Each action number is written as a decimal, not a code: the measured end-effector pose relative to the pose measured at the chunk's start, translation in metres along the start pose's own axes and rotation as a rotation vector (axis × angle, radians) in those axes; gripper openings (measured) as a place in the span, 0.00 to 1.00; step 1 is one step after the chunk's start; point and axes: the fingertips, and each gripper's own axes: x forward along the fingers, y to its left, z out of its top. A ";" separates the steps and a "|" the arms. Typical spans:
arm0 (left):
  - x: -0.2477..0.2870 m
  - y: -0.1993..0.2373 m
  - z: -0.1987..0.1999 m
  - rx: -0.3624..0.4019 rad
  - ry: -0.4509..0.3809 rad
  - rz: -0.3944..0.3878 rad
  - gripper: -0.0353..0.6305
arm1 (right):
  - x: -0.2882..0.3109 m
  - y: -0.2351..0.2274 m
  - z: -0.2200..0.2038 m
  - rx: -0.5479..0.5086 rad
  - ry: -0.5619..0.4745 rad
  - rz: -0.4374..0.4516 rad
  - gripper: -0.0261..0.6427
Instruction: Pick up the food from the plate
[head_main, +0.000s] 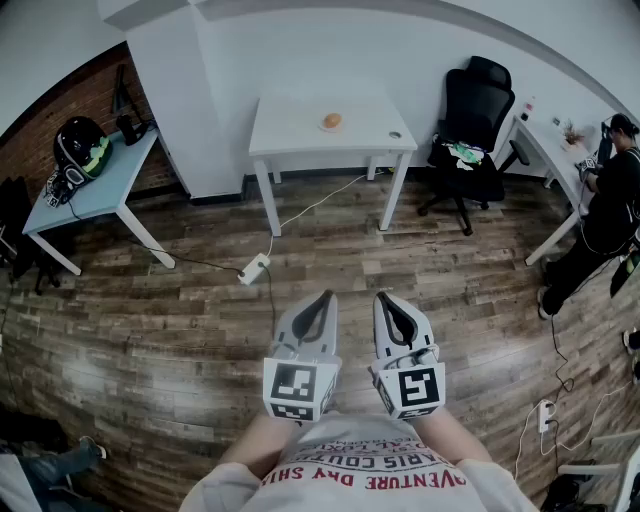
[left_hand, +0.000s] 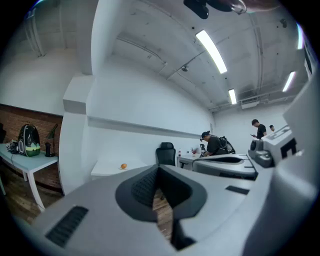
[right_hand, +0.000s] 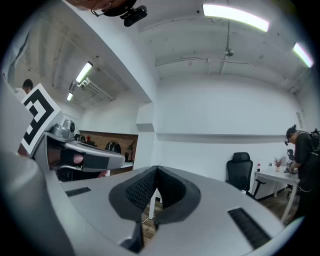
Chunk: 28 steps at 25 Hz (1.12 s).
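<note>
Head view, with both gripper views. The left gripper (head_main: 322, 297) and the right gripper (head_main: 383, 297) are held side by side close to the person's chest, above the wooden floor (head_main: 180, 320). Each has its jaws pressed together with nothing between them. The food (head_main: 331, 121), a small orange piece, lies on the plate (head_main: 330, 128), which is scarcely distinguishable from the white table (head_main: 290, 130) that carries it. The table stands against the far wall, well apart from both grippers. A small dark round item (head_main: 395, 134) rests near the table's right edge; its kind cannot be told. To the right, a black office chair (head_main: 478, 100) holds a pale crumpled item (head_main: 462, 152) on its seat.
</note>
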 end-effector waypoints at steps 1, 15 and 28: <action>0.000 0.000 -0.001 -0.004 0.005 -0.001 0.06 | 0.000 0.000 0.000 -0.001 0.001 0.001 0.06; 0.005 0.013 -0.018 -0.041 0.027 -0.002 0.06 | 0.015 0.009 -0.006 0.006 -0.011 0.012 0.06; 0.030 0.023 -0.044 -0.064 0.082 -0.018 0.06 | 0.041 -0.002 -0.031 -0.021 0.051 0.022 0.06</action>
